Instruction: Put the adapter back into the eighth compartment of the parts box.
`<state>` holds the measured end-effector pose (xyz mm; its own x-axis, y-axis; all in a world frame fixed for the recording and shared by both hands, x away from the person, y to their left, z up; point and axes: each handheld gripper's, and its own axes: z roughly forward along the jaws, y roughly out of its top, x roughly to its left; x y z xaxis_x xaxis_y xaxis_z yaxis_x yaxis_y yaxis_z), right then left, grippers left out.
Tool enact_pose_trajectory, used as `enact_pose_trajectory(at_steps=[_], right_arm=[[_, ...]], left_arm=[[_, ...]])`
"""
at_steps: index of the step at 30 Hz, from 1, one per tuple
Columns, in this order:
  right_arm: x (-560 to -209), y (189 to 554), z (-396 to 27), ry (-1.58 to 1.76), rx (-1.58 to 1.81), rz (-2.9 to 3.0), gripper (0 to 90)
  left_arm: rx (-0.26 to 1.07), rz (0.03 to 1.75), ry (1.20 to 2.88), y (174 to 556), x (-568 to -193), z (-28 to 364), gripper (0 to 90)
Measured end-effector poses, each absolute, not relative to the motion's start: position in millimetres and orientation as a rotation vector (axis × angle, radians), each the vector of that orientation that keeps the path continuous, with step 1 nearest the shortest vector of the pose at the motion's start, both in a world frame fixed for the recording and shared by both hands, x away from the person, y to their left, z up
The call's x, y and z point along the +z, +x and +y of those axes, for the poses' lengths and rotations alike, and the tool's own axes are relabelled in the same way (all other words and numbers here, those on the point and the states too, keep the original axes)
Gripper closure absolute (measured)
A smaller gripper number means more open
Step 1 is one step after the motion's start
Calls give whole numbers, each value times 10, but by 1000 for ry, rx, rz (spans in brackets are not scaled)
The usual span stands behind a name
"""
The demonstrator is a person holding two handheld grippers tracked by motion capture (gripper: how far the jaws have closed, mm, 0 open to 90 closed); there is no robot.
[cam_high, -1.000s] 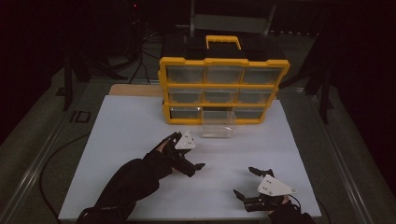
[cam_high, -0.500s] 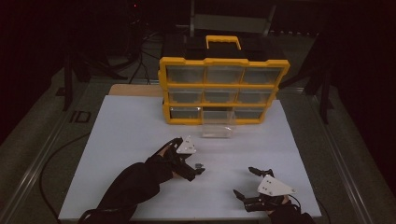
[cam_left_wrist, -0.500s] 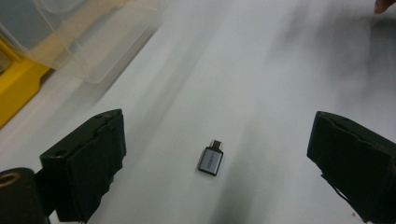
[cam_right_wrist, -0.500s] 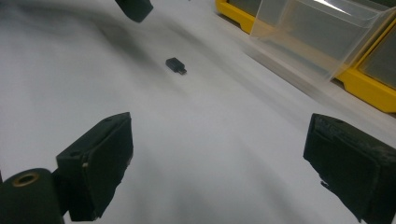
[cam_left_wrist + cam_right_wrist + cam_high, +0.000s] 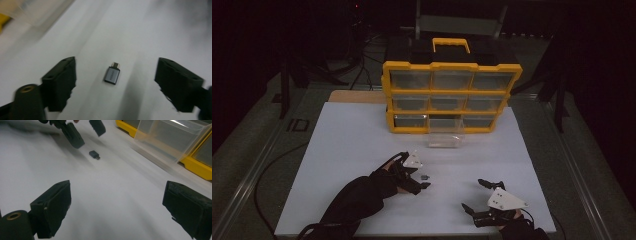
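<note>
A small grey plug adapter [image 5: 112,74] lies flat on the white table top [image 5: 362,145], also seen as the adapter [image 5: 425,176] and, from the right gripper view, the adapter [image 5: 93,154]. My left gripper [image 5: 421,178] hangs low over it. Its jaws have just been closing, with the adapter between them and a clear gap on both sides in the left gripper view [image 5: 115,63]. My right gripper [image 5: 476,196] rests near the table's front right, open with nothing between its jaws [image 5: 117,192]. The left gripper [image 5: 86,132] shows beyond it.
A yellow drawer organizer [image 5: 452,95] with a black top and handle stands at the back of the table. One clear drawer [image 5: 445,140] lies pulled out in front of it, also at the upper right [image 5: 170,140]. Dark floor and stands surround the table.
My left gripper has sunk toward the table and now straddles the adapter, its jaws a little narrower. The right gripper has stayed put.
</note>
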<state>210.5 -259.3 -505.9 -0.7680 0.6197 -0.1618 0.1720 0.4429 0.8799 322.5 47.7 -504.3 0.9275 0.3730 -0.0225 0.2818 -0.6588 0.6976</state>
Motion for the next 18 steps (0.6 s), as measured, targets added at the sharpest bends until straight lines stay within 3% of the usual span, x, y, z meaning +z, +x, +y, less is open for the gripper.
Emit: enact_pose_trajectory(at_steps=[14,18], right_arm=[[-5056,2103,-2593,660,1284,2231,83],[-5059,2102,-2590,664,1285,2233,84]], left_arm=[[157,473,2362,3273,-5181,447,469],[158,472,2356,3292,-5194,450,506]])
